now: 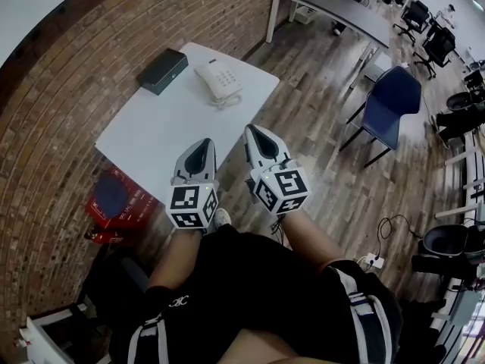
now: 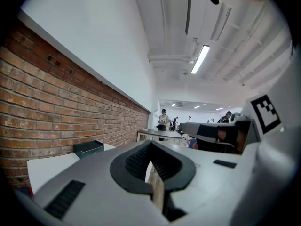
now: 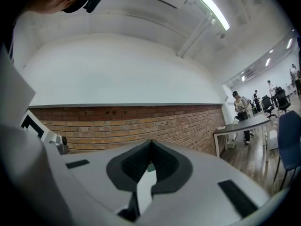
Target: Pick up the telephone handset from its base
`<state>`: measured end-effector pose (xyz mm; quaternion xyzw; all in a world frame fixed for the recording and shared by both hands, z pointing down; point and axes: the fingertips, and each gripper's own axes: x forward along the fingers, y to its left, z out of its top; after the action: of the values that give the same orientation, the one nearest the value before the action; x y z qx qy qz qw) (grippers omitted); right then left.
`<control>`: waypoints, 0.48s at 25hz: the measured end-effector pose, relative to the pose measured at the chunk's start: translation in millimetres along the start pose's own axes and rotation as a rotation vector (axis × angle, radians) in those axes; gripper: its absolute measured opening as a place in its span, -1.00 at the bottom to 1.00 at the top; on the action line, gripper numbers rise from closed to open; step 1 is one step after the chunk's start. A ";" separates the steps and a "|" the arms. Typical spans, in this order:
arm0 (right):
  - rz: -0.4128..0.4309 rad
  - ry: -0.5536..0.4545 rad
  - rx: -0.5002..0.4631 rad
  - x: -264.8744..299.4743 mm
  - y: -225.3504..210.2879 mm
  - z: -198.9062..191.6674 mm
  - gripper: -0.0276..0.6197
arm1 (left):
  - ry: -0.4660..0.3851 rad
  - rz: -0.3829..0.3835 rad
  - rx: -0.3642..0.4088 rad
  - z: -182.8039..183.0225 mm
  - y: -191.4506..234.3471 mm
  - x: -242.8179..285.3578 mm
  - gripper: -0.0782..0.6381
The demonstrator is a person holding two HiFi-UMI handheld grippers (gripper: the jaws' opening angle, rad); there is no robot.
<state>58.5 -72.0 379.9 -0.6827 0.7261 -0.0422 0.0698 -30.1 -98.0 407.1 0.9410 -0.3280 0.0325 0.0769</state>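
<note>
A white telephone point(image 1: 218, 82) with its handset on the base sits at the far end of a white table point(image 1: 159, 127), next to a black box point(image 1: 163, 70). Both grippers hover side by side over the table's near edge, well short of the phone. My left gripper point(image 1: 201, 144) points toward the table with its jaws closed together and nothing in them point(image 2: 150, 144). My right gripper point(image 1: 255, 130) is beside it, also shut and empty point(image 3: 150, 142). The black box point(image 2: 88, 148) shows in the left gripper view; the phone is hidden behind the jaws in both gripper views.
A brick wall point(image 1: 68, 89) runs along the table's left side. A red crate point(image 1: 114, 199) stands on the floor by the near left corner. A blue chair point(image 1: 390, 105) and a grey desk point(image 1: 333, 6) stand to the right on the wooden floor, and cables point(image 1: 375, 260) lie near my feet.
</note>
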 end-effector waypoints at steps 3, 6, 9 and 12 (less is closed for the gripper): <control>-0.007 0.023 -0.023 31.2 -1.6 -4.5 -0.92 | 0.016 0.001 -0.015 1.4 25.5 18.3 -0.79; -0.012 0.040 -0.094 67.6 -0.2 -5.0 -0.92 | 0.016 0.005 -0.041 5.1 54.9 36.9 -0.79; 0.006 0.070 -0.124 100.2 5.4 -6.7 -0.92 | 0.020 0.012 -0.083 4.4 83.8 52.3 -0.79; 0.008 0.082 -0.128 125.1 7.2 -3.3 -0.92 | 0.014 0.003 -0.103 9.0 103.2 64.2 -0.79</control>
<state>43.6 -196.3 376.5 -0.6808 0.7321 -0.0232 -0.0035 -44.0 -218.6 418.2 0.9351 -0.3300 0.0220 0.1274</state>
